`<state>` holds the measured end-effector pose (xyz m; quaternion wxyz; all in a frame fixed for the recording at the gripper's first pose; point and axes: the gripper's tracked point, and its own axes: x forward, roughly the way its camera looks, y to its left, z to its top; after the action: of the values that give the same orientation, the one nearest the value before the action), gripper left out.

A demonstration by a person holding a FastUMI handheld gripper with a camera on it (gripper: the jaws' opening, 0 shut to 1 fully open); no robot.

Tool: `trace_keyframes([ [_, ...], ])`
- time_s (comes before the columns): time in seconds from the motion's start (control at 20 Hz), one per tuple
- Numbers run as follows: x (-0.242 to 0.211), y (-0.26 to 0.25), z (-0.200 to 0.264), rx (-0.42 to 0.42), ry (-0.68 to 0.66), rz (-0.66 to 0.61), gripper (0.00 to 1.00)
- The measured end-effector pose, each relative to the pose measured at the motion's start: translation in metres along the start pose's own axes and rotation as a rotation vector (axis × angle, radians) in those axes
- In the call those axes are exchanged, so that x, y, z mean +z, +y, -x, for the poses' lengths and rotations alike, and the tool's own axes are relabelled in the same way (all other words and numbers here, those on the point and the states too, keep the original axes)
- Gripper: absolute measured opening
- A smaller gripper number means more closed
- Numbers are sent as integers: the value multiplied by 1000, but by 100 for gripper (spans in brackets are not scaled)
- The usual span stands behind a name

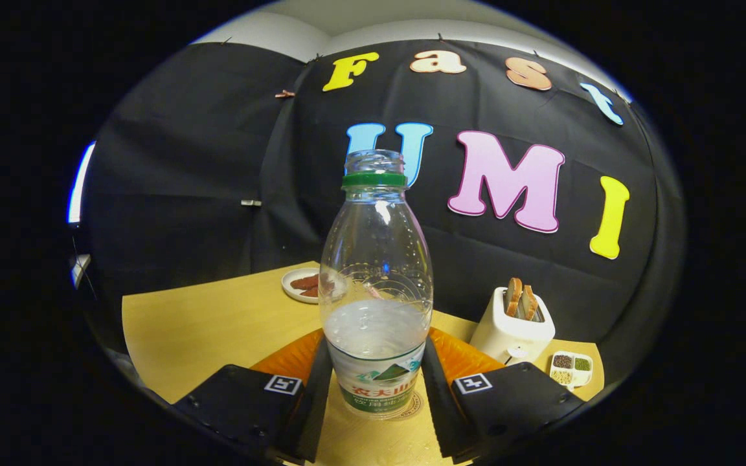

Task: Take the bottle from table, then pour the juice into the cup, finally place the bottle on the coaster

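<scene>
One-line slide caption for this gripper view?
Hand-held gripper straddles an uncapped, part-filled bottle standing on a coaster, toaster beyond.

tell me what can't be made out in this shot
- Coaster, gripper view: the bottle stands on it and hides all but an edge.
- Tongs: fingers flank the bottle; whether they press it cannot be told.
- Plate beyond: the bottle partly covers it, and its dark food is too small to name.
- Cup: whereabouts unknown.
</scene>
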<state>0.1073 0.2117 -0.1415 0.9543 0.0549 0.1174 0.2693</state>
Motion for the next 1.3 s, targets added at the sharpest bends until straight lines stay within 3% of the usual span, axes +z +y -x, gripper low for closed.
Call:
trace_keyframes([
  [0.15,-4,-15,-15,6,-15,-66,70],
  [0.65,-85,-48,-61,-39,35,-166,72],
  [1.3,-127,-43,-71,-48,55,-163,76],
])
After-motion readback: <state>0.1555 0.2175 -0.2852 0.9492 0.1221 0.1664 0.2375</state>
